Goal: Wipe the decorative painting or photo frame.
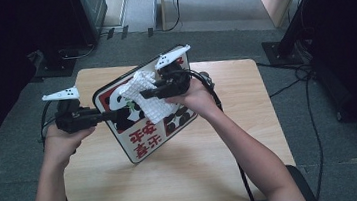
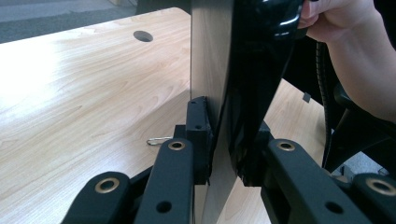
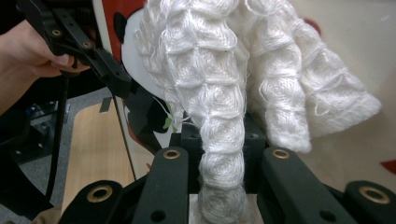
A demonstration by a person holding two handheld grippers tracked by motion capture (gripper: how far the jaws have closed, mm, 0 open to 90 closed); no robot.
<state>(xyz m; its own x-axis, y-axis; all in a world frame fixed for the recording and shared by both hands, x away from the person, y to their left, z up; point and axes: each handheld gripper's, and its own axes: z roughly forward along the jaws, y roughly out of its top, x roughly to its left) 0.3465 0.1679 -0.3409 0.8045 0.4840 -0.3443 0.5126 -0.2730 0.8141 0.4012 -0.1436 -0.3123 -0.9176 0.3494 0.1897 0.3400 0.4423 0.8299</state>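
A square board (image 1: 145, 139) with a panda picture and red characters is held tilted up off the wooden table (image 1: 213, 167). My left gripper (image 1: 112, 115) is shut on the board's left edge; in the left gripper view its jaws (image 2: 224, 140) clamp the thin board (image 2: 210, 56) edge-on. My right gripper (image 1: 148, 92) is shut on a white knitted cloth (image 1: 152, 106) that lies against the board's printed face. In the right gripper view the cloth (image 3: 224, 93) bunches up between the jaws (image 3: 223, 140) and hangs over the board (image 3: 350, 46), with the left gripper (image 3: 88, 51) at the upper left.
The table has a round cable hole (image 2: 143, 36), and a small metal clip (image 2: 159, 140) lies on it under the board. Dark stands (image 1: 61, 52) and cables (image 1: 312, 96) stand on the grey carpet around the table. The person's right hand (image 2: 355, 51) is close behind the board.
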